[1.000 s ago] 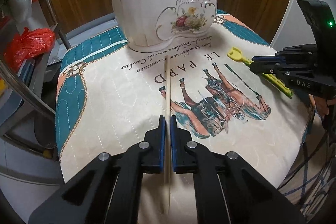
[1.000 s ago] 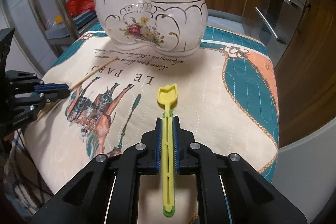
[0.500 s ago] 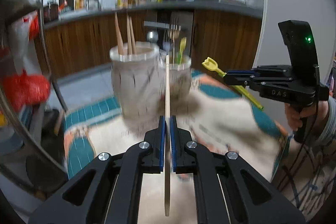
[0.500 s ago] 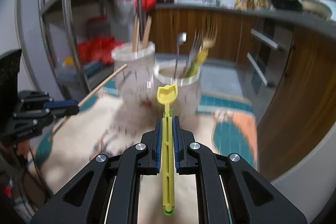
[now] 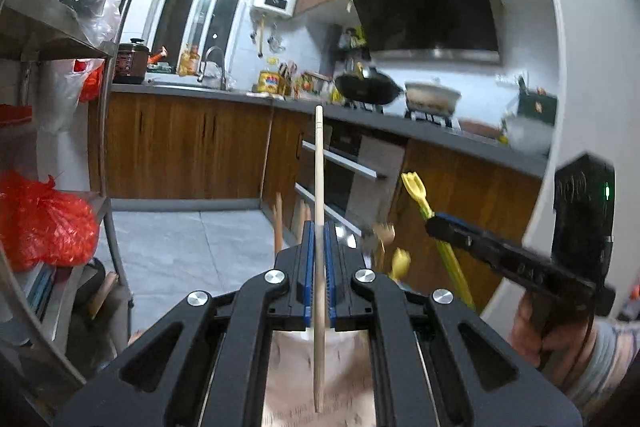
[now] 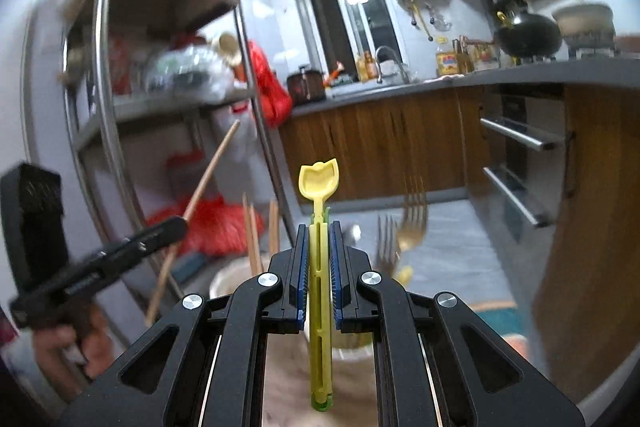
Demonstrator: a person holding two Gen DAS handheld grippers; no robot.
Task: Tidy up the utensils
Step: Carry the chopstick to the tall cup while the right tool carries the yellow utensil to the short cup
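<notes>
My left gripper (image 5: 319,227) is shut on a wooden chopstick (image 5: 319,167) that points upward; it also shows in the right wrist view (image 6: 208,179). My right gripper (image 6: 319,227) is shut on a yellow plastic utensil (image 6: 319,183), also seen in the left wrist view (image 5: 416,193). Both are raised above the white ceramic utensil holder (image 6: 228,277), mostly hidden behind the fingers. Chopsticks (image 6: 252,235) and forks (image 6: 412,223) stick up from it.
A metal shelf rack (image 6: 108,115) with red bags (image 5: 40,219) stands on the left. Wooden kitchen cabinets (image 5: 180,147), an oven (image 5: 348,167) and a counter with pots lie behind. The patterned tablecloth (image 6: 492,319) is below.
Both grippers have lifted and tilted up from the table with their utensils; the holder has dropped from view centre to the bottom, behind the fingers.
</notes>
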